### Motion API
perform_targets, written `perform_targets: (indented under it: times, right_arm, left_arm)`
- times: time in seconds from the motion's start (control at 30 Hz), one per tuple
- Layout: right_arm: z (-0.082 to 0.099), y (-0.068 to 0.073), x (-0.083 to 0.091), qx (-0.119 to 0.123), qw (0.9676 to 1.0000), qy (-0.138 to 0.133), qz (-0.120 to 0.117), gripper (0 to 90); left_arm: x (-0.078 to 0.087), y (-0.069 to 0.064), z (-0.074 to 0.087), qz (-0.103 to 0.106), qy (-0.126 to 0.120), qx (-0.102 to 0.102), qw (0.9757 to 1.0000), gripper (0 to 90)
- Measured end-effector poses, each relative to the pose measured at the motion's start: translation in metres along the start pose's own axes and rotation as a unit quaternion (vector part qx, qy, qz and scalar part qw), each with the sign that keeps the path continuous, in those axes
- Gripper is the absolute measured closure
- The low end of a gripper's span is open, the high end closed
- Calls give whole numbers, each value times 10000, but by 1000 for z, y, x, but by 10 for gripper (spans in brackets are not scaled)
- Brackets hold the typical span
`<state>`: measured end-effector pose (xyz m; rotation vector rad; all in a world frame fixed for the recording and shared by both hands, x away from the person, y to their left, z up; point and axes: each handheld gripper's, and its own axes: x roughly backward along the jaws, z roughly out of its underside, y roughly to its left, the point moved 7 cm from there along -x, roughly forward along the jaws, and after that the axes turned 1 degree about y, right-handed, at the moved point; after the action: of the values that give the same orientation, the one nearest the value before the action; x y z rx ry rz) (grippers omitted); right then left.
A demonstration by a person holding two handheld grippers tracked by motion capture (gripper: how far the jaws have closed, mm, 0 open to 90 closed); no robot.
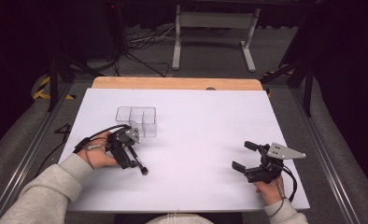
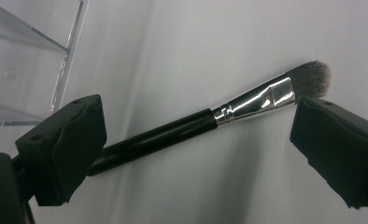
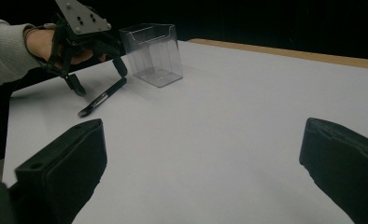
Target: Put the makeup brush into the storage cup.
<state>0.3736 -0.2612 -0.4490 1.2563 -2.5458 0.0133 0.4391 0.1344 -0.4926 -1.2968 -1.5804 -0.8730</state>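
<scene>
Black brush (image 2: 173, 133) lies flat between the spread jaws of the left gripper (image 2: 196, 140), probably for picking; right gripper (image 1: 245, 157) waits, spread and empty.

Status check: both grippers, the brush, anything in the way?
Left gripper open, jaws straddling the makeup brush, not closed on it. Right gripper open, nothing between its jaws. Brush flat on the white table; clear organizer close behind, not blocking.

A black-handled makeup brush (image 2: 173, 132) with silver ferrule and grey bristles lies flat on the white tabletop (image 1: 210, 135). A clear compartmented organizer (image 1: 138, 120) stands upright nearby.
</scene>
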Motion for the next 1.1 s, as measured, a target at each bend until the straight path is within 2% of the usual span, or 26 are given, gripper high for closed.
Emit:
perform_targets:
  times: [0.47,1.1]
  right_arm:
    - [0,0,0,-6,10000,1,-18,13]
    - [1,-2,1,-79,10000,-7,-8,14]
  left_arm:
    - [-6,-1,4,126,195,-53,9997,43]
    - [-10,1,8,48,440,-170,9989,125]
